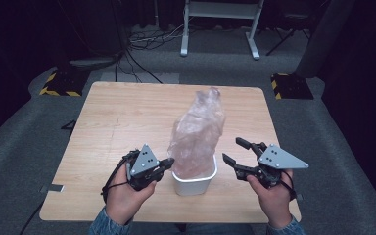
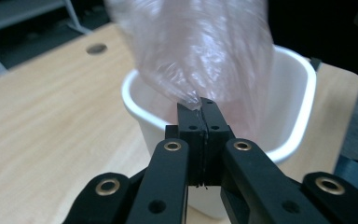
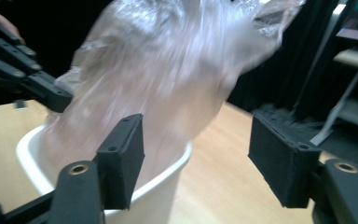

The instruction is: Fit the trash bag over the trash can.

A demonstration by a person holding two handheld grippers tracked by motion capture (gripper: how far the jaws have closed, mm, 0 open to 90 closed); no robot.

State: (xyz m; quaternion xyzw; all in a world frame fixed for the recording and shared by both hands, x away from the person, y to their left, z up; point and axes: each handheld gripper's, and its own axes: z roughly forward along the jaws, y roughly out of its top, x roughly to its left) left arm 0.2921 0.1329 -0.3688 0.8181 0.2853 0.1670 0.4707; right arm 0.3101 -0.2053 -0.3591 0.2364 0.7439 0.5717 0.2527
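A clear pinkish plastic bag (image 1: 198, 132) stands tall out of a small white bin (image 1: 194, 187) near the table's front edge. My left gripper (image 1: 169, 162) is at the bin's left rim. In the left gripper view its jaws (image 2: 200, 105) are pressed together, with the bag's (image 2: 200, 46) lower edge pinched at their tips, just above the bin's rim (image 2: 303, 93). My right gripper (image 1: 233, 151) hovers to the right of the bin, open. In the right gripper view its pads (image 3: 121, 158) stand wide apart before the bag (image 3: 168, 70) and bin (image 3: 28, 154), touching neither.
The wooden table (image 1: 127, 117) has bare room behind and left of the bin. On the floor beyond lie cables (image 1: 142, 41), a white table frame (image 1: 220, 24) and two yellow-and-black striped blocks (image 1: 58, 85).
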